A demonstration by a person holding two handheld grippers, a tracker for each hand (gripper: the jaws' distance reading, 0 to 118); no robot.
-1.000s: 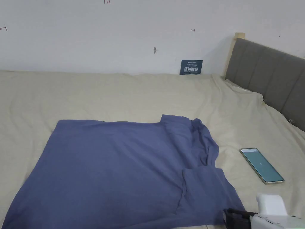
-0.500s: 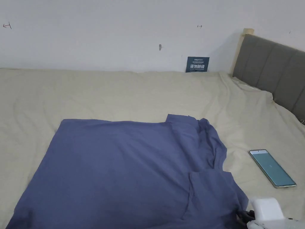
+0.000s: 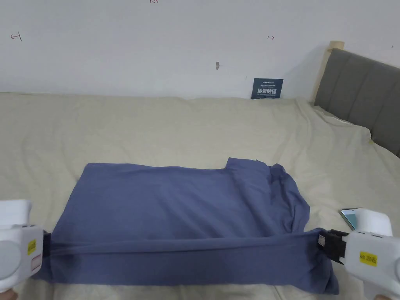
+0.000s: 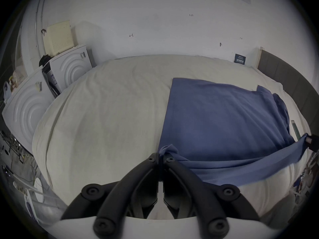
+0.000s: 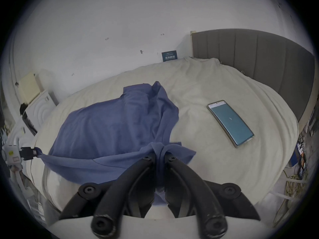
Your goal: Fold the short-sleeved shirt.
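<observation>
Blue short-sleeved shirt (image 3: 168, 203) lay spread on the cream bedsheet (image 3: 156, 125), hem end toward the left, collar end toward the right. Left gripper (image 4: 160, 156) had its jaws closed on the near hem corner — cloth bunched at the tips. Right gripper (image 5: 159, 154) had its jaws pinched on the near sleeve-side edge. Between the two, the near edge was raised off the sheet and pulled into a taut band; the far part lay flat. Phone (image 5: 230, 123) lay screen-up on the sheet just right of the shirt, near the grey headboard (image 3: 363, 93).
</observation>
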